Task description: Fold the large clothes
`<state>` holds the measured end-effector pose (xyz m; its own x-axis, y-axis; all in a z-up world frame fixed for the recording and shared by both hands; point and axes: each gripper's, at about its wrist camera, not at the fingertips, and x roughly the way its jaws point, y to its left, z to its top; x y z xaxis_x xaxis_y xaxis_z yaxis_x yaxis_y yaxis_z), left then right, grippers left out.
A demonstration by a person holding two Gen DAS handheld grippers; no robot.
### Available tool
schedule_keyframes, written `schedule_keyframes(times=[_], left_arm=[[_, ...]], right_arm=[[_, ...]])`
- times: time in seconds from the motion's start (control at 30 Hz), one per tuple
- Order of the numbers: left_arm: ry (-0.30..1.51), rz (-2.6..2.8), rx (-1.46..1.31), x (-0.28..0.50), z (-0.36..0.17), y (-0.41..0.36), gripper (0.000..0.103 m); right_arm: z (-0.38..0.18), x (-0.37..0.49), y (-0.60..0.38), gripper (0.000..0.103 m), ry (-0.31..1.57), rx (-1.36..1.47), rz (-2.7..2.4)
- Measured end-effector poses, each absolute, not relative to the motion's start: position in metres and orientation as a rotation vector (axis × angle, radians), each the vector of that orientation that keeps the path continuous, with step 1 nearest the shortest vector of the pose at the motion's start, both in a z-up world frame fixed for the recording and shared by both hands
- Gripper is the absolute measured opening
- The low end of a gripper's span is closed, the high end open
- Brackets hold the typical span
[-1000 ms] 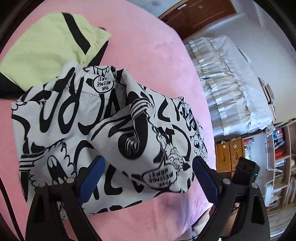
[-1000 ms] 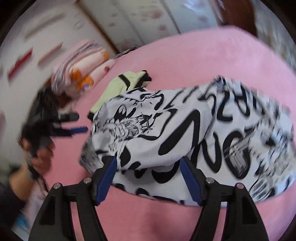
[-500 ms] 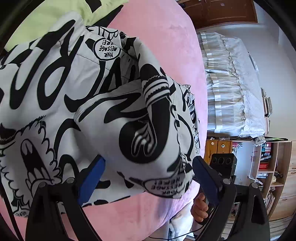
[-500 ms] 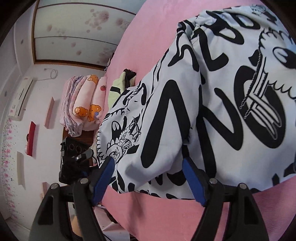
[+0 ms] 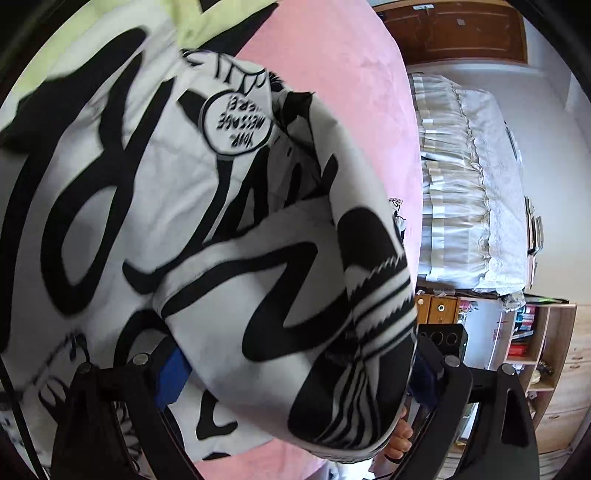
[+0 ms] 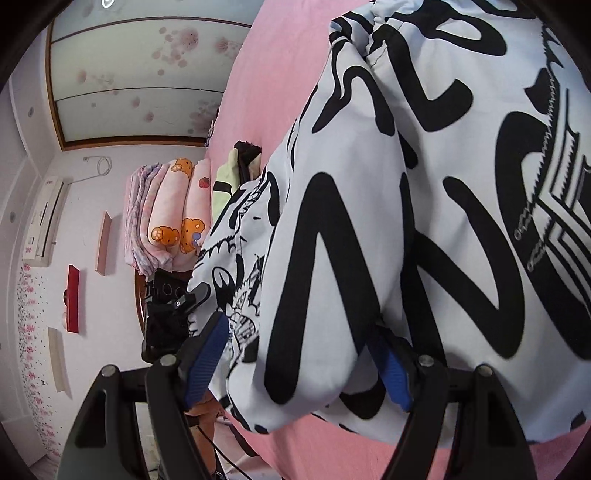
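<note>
A large white garment with bold black graffiti print [image 5: 192, 206] lies partly folded on the pink bed [image 5: 332, 74]. A folded edge bulges up between the blue-padded fingers of my left gripper [image 5: 295, 373], which is open around it. In the right wrist view the same garment [image 6: 424, 221] fills the frame, and a rolled fold sits between the fingers of my right gripper [image 6: 299, 362], also open. The left gripper shows in the right wrist view [image 6: 173, 306] at the garment's far edge.
A lime-green and black garment [image 5: 207, 22] lies beyond the printed one, also seen in the right wrist view [image 6: 229, 177]. Folded pink blankets [image 6: 166, 214] are stacked past the bed. A frilled white bed cover [image 5: 472, 184], wooden drawers and shelves [image 5: 546, 354] stand at the right.
Both grippers have moved in close over the printed garment, so its folded edges now lie between the open fingers. The cloth fills much more of both views.
</note>
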<state>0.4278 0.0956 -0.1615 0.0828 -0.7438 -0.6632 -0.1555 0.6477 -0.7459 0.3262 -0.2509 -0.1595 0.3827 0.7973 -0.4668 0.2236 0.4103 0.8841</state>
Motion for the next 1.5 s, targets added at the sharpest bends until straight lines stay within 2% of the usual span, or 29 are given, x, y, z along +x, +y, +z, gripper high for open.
schedule_keyframes(times=[0.07, 0.1, 0.13, 0.17, 0.2, 0.23, 0.27, 0.3, 0.4, 0.5, 0.57, 0.77, 0.9, 1.0, 1.07, 1.1, 1.13, 1.3, 1.5], left_arm=[[1.435, -0.5, -0.754, 0.433, -0.157, 0.091, 0.084], [1.426, -0.481, -0.717, 0.435, -0.154, 0.088, 0.068], [1.421, -0.458, -0.681, 0.438, -0.151, 0.086, 0.045], [1.417, -0.443, -0.656, 0.44, -0.148, 0.084, 0.029], [1.415, -0.423, -0.635, 0.443, -0.146, 0.082, 0.009], [1.388, -0.396, -0.626, 0.444, -0.141, 0.081, 0.008], [1.349, -0.377, -0.618, 0.444, -0.135, 0.083, 0.008], [1.301, -0.381, -0.619, 0.444, -0.128, 0.082, 0.007], [1.126, -0.386, -0.609, 0.43, -0.102, 0.077, 0.006], [1.002, -0.389, -0.611, 0.409, -0.095, 0.069, 0.006], [1.01, -0.39, -0.666, 0.4, -0.113, 0.062, 0.006], [1.144, -0.369, -0.734, 0.369, -0.192, 0.047, 0.008], [1.141, -0.384, -0.749, 0.367, -0.198, 0.044, 0.011], [1.151, -0.395, -0.663, 0.361, -0.192, 0.049, 0.016], [1.162, -0.373, -0.585, 0.359, -0.18, 0.047, 0.024], [1.163, -0.348, -0.536, 0.359, -0.171, 0.043, 0.032], [1.161, -0.326, -0.496, 0.361, -0.161, 0.039, 0.035], [1.07, -0.213, -0.251, 0.345, -0.111, 0.03, 0.036], [0.909, -0.219, -0.183, 0.346, -0.072, -0.002, 0.036]], right_arm=[[-0.161, 0.33, -0.254, 0.076, 1.149, 1.136, 0.486], [-0.161, 0.332, -0.255, 0.076, 1.144, 1.134, 0.482], [-0.159, 0.334, -0.256, 0.076, 1.133, 1.124, 0.474], [-0.155, 0.334, -0.259, 0.075, 1.123, 1.09, 0.458], [-0.15, 0.336, -0.258, 0.063, 1.115, 1.039, 0.443], [-0.141, 0.34, -0.257, 0.033, 1.106, 0.967, 0.435], [-0.129, 0.346, -0.254, 0.016, 1.099, 0.86, 0.436], [-0.116, 0.349, -0.252, 0.008, 1.072, 0.775, 0.444], [-0.074, 0.351, -0.246, 0.006, 0.916, 0.554, 0.454], [-0.047, 0.344, -0.244, 0.006, 0.802, 0.389, 0.457], [-0.05, 0.345, -0.25, 0.006, 0.815, 0.37, 0.453], [-0.128, 0.34, -0.278, 0.007, 1.101, 0.419, 0.353], [-0.154, 0.32, -0.285, 0.01, 1.125, 0.467, 0.325], [-0.152, 0.314, -0.288, 0.012, 1.113, 0.486, 0.31], [-0.148, 0.313, -0.288, 0.018, 1.116, 0.472, 0.299], [-0.143, 0.312, -0.289, 0.023, 1.119, 0.444, 0.282], [-0.136, 0.309, -0.29, 0.029, 1.116, 0.407, 0.259], [-0.087, 0.285, -0.289, 0.038, 0.974, 0.248, 0.191], [-0.058, 0.287, -0.246, 0.038, 0.846, 0.141, 0.243]])
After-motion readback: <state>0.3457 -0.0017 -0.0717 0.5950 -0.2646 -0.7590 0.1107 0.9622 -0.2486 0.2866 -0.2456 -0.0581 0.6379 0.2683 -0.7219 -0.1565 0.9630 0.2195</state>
